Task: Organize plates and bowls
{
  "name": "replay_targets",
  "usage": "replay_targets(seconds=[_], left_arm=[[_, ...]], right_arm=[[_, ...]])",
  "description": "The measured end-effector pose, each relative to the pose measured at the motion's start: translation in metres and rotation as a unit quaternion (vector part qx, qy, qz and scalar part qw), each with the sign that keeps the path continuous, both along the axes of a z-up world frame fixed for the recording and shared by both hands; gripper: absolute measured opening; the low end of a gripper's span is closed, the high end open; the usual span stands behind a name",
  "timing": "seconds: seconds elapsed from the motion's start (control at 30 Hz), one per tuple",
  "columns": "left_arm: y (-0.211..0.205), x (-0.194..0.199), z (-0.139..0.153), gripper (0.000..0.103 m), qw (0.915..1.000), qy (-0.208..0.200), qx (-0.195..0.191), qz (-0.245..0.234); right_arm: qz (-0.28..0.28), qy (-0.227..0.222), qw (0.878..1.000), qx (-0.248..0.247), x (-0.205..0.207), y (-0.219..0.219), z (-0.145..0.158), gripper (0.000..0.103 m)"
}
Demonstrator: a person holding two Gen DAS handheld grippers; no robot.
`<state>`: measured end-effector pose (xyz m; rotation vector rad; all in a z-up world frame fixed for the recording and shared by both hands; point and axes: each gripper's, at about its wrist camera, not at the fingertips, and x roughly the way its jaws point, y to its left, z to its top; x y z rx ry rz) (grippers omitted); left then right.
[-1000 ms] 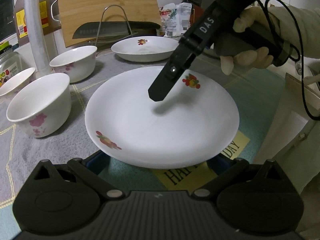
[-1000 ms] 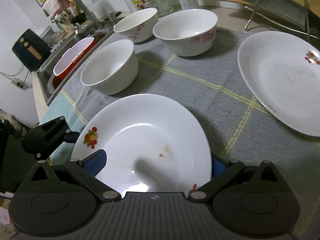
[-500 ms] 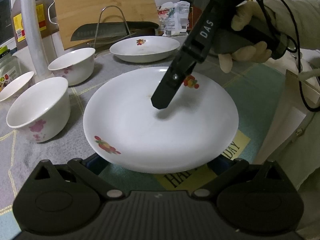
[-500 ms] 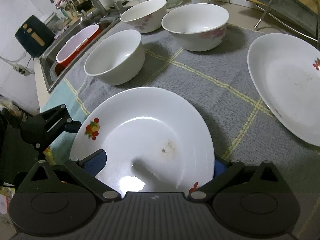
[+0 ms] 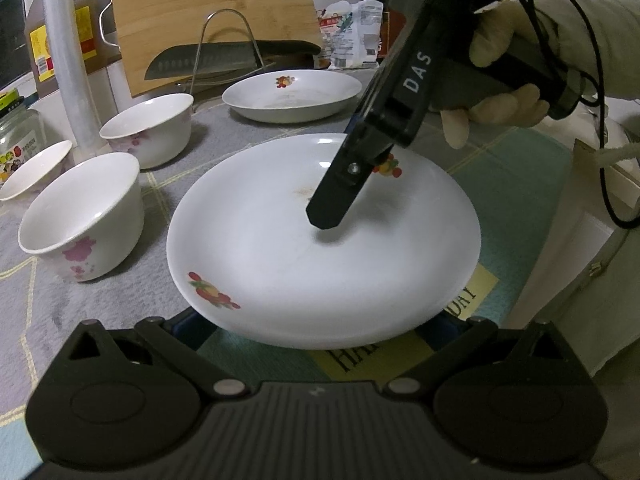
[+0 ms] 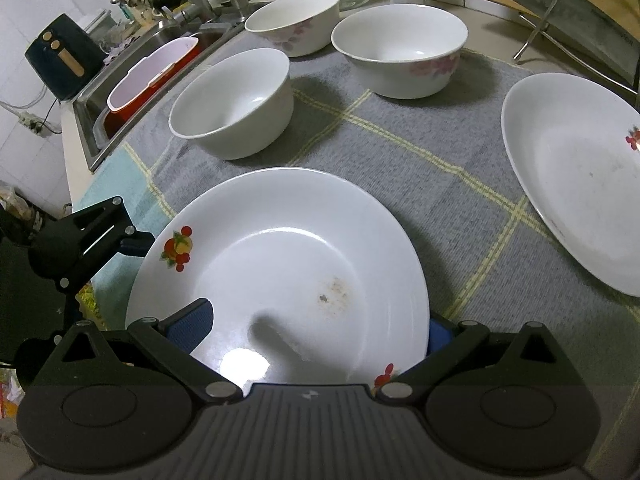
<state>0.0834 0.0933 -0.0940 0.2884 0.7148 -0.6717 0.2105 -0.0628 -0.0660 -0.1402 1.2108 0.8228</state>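
A white plate with fruit prints (image 5: 320, 248) (image 6: 280, 264) is held off the cloth between both grippers. My right gripper (image 6: 316, 330) is shut on its rim, one finger (image 5: 340, 192) over the inside and the other under it. My left gripper (image 5: 316, 328) is open, its blue pads beside the plate's near rim; whether they touch it I cannot tell. A second plate (image 5: 292, 94) (image 6: 576, 176) lies farther back. Three white bowls stand on the left: one near (image 5: 84, 216) (image 6: 236, 104), one middle (image 5: 150, 130) (image 6: 400, 48), one far (image 5: 32, 168) (image 6: 294, 20).
A grey checked cloth (image 6: 400, 148) covers the counter. A knife on a wire rack (image 5: 228, 60) and a wooden cutting board (image 5: 208, 16) stand behind. A sink (image 6: 132, 92) with a red tub lies beyond the bowls. An oil bottle and a roll (image 5: 66, 52) stand far left.
The plate has risen and come a little toward the far plate, held by my right gripper. My left gripper has stayed at its near rim.
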Motion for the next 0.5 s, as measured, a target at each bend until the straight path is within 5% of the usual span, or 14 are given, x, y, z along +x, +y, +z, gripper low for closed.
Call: replay_targets(seconds=[0.5], left_arm=[[-0.007, -0.004, 0.011, 0.103, 0.9998, -0.016, 0.007, 0.01]], right_arm=[[0.012, -0.015, 1.0, 0.011, -0.009, -0.01, 0.013, 0.103]])
